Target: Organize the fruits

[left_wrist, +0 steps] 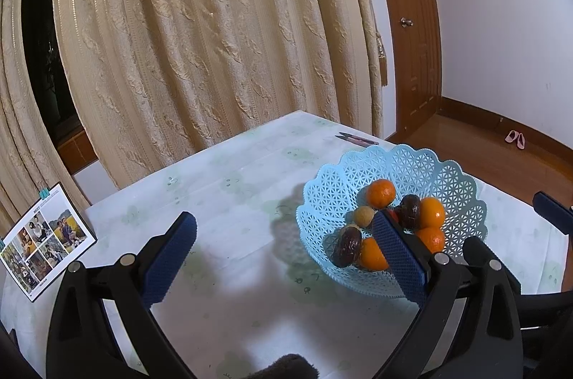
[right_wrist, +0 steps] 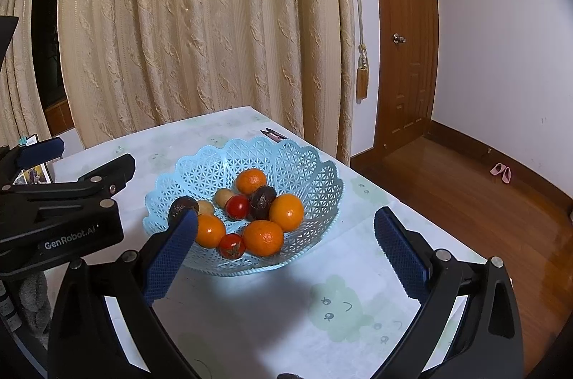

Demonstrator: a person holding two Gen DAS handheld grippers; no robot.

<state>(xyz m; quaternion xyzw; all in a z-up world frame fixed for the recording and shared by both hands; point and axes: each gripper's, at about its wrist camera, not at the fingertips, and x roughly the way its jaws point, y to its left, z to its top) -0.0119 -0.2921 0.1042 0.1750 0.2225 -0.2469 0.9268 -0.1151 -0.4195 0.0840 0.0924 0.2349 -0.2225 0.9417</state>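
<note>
We log tangerines [right_wrist: 263,237], tomatoes [right_wrist: 237,206] and dark fruits [right_wrist: 262,201] inside the blue basket [right_wrist: 315,164]; left gripper [left_wrist: 283,248] and right gripper [right_wrist: 286,244] jaws open, empty.

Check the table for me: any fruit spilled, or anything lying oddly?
No spill: all the fruit sits inside the blue basket. Only a small pink clip-like thing lies loose behind it near the table's far edge.

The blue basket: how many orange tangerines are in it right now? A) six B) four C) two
B: the right wrist view shows four tangerines in the blue basket, lying among dark, red and tan fruits.
</note>
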